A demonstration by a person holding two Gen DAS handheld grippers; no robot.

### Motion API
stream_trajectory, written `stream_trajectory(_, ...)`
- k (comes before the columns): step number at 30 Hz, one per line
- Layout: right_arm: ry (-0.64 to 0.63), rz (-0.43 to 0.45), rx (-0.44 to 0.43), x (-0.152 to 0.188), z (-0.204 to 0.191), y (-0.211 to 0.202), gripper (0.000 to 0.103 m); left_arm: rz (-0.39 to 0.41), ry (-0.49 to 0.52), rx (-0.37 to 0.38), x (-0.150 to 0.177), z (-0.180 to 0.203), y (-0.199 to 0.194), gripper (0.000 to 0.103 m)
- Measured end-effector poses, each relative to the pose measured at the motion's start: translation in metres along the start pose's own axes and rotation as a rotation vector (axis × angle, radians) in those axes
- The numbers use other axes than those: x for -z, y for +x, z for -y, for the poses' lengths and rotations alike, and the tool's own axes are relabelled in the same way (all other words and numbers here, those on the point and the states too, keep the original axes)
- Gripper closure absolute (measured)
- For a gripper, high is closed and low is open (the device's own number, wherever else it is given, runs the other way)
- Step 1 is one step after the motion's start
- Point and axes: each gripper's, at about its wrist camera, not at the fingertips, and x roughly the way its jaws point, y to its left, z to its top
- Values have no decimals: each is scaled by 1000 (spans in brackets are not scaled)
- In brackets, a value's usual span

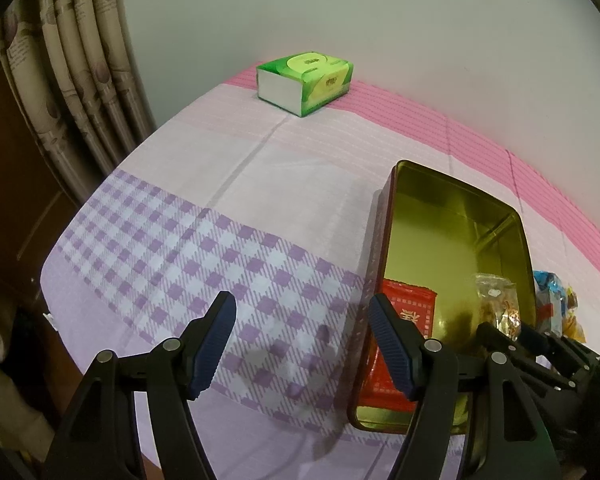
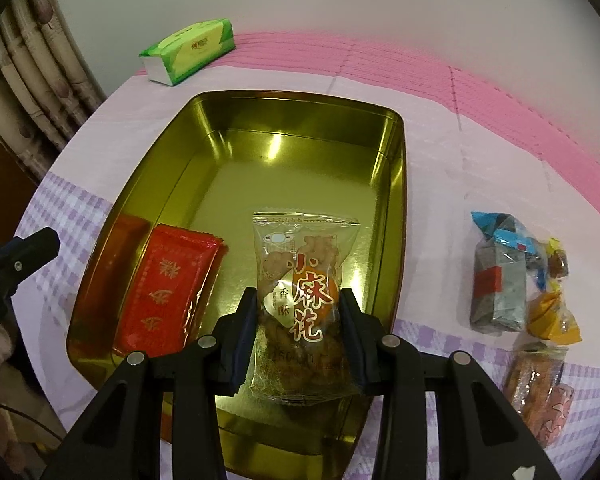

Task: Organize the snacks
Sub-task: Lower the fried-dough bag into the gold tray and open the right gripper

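Note:
A gold tin (image 2: 396,184) stands open on the checked cloth, and a red snack packet (image 2: 168,284) lies flat at its near left. My right gripper (image 2: 298,308) is shut on a clear packet of fried twists (image 2: 300,280) and holds it over the tin's near end. In the left wrist view my left gripper (image 1: 302,314) is open and empty just left of the tin (image 1: 452,216), with its right finger (image 1: 392,344) over the tin's left rim. The red packet (image 1: 410,300) and the clear packet (image 1: 496,300) show there too.
Loose snacks lie right of the tin: a grey-and-blue packet (image 2: 500,276), yellow-wrapped sweets (image 2: 556,316) and an orange packet (image 2: 540,392). A green tissue pack (image 2: 190,50) sits at the far left by the wall. Curtains (image 1: 76,72) hang beyond the table's left edge.

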Motion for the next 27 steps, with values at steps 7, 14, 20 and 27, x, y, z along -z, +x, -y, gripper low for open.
stream_trajectory(7, 1, 3, -1, 1, 0, 0, 65, -3, 1, 1, 1, 0, 1, 34)
stream_trajectory(14, -5, 14, -14, 1, 0, -5, 64, -6, 3, 7, 1, 2, 0, 34)
stream_trajectory(20, -3, 60, -43, -2, 1, -22, 61, -5, 3, 8, 0, 1, 1, 33)
stream_trajectory(27, 5, 100, -47, 5, 23, -48, 60, -4, 6, 6, -1, 2, 0, 33)
